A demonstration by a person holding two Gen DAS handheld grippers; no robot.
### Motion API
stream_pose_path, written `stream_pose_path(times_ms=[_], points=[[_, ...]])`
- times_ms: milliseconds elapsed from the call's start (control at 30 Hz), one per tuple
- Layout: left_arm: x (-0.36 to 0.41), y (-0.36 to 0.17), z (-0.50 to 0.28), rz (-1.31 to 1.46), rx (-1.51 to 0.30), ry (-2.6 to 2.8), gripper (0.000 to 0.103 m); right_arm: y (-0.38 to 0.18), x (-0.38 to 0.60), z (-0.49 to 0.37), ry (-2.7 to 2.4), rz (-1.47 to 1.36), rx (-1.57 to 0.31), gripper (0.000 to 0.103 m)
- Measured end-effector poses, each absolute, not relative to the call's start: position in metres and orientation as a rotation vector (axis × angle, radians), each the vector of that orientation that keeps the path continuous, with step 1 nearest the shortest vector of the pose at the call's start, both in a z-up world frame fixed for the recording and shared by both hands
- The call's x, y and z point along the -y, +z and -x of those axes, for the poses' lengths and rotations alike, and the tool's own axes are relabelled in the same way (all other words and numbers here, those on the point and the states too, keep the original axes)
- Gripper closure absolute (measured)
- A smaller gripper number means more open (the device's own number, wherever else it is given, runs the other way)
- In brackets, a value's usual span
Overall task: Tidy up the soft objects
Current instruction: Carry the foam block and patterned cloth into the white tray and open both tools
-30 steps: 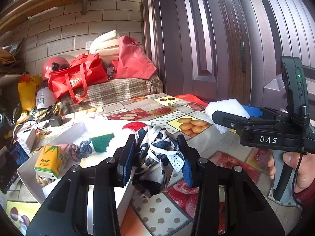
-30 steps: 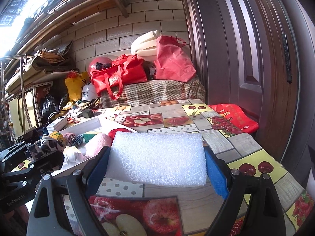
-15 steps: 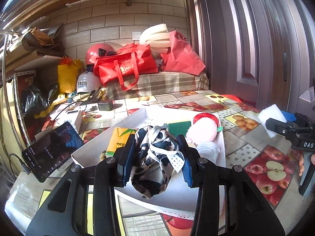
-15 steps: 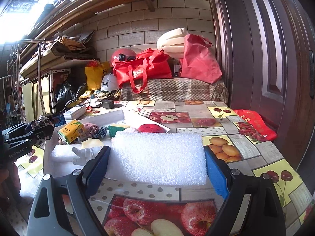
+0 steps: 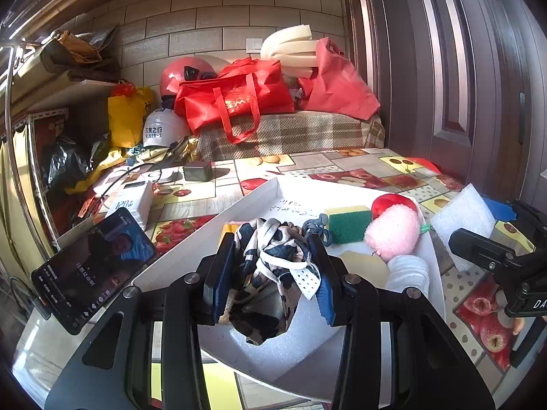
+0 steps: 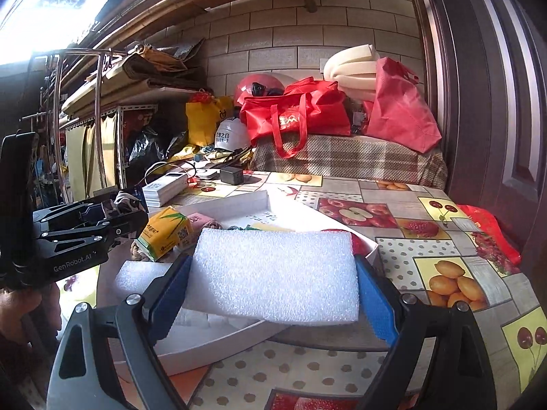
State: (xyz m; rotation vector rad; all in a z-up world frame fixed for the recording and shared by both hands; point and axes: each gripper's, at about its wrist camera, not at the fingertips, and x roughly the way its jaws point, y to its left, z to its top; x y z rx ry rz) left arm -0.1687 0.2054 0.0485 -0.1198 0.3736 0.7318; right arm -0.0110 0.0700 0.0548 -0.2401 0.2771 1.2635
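My left gripper (image 5: 271,273) is shut on a crumpled black-and-white patterned cloth (image 5: 273,259), held over the near part of a white tray (image 5: 246,201). Inside the tray lie a green-and-yellow sponge (image 5: 348,223), a pink plush (image 5: 393,232), a white sock (image 5: 408,271) and a blue knotted cord (image 5: 316,223). My right gripper (image 6: 271,290) is shut on a white foam pad (image 6: 277,273), held flat above the tray's near edge (image 6: 218,338). In the left wrist view that foam pad (image 5: 461,215) shows at the right. A yellow tissue pack (image 6: 167,232) lies in the tray.
A phone (image 5: 92,266) on a stand is left of the tray, with a white box (image 5: 131,201) and a black adapter (image 5: 198,171) behind it. Red bags (image 5: 236,99) and helmets (image 5: 164,130) crowd the back. A dark door (image 6: 495,102) rises on the right of the fruit-patterned table (image 6: 448,280).
Both grippers have swung left across the table, each still holding its load. The cloth now hangs over the tray, and the foam pad has come above the tray's near edge.
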Motion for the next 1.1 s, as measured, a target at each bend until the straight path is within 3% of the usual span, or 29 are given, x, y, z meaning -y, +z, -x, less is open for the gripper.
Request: stream_pose_path(times_ms=[967,1067,1100], points=[[-0.25,0.043,0.129,0.146,-0.475,0.734,0.06,0.047,-0.154,0.009,1.271,0.358,-0.363,0.011],[-0.25,0.044,0.131,0.142,-0.466,0.76,0.055,0.047,-0.155,0.008,1.261,0.359,-0.366,0.005],[-0.25,0.044,0.133,0.143,-0.455,0.785,0.046,0.048,-0.155,0.005,1.248,0.357,-0.37,0.0]])
